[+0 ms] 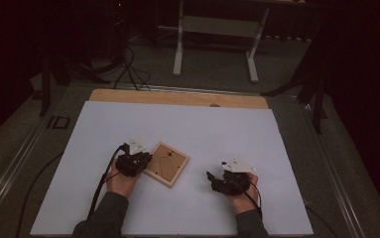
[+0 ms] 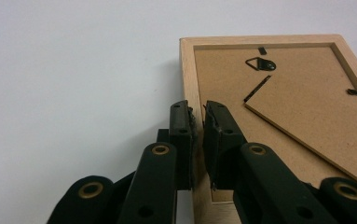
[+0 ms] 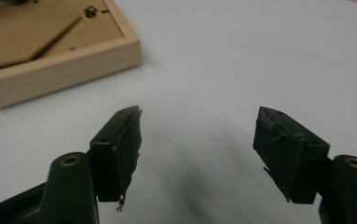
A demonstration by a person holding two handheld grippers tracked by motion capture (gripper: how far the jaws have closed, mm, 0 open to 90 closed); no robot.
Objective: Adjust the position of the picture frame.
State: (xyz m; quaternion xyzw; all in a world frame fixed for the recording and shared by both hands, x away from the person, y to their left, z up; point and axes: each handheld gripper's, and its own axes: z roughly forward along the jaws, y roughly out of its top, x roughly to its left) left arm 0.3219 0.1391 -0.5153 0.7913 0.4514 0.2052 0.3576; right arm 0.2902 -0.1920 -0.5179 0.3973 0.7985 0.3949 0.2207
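White sheet [image 1: 187, 134] covers most of the bench, reaching its near edge. Bare wooden strip [image 1: 177, 97] of the bench shows along the far edge. Beyond it, on grey floor [image 1: 217, 74], a white table frame [image 1: 215, 29] stands on two legs. Black cables [image 1: 130, 69] trail past the far left corner.

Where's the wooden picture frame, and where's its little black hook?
picture frame [image 1: 166, 164], high view, middle of its brown back board
hook [image 2: 260, 64], left gripper view, the black triangular hanger's plate

The picture frame [image 2: 188, 84] is pale matt wood with a rough fibreboard back [image 2: 302, 98], lying on a smooth white sheet [image 2: 73, 84].
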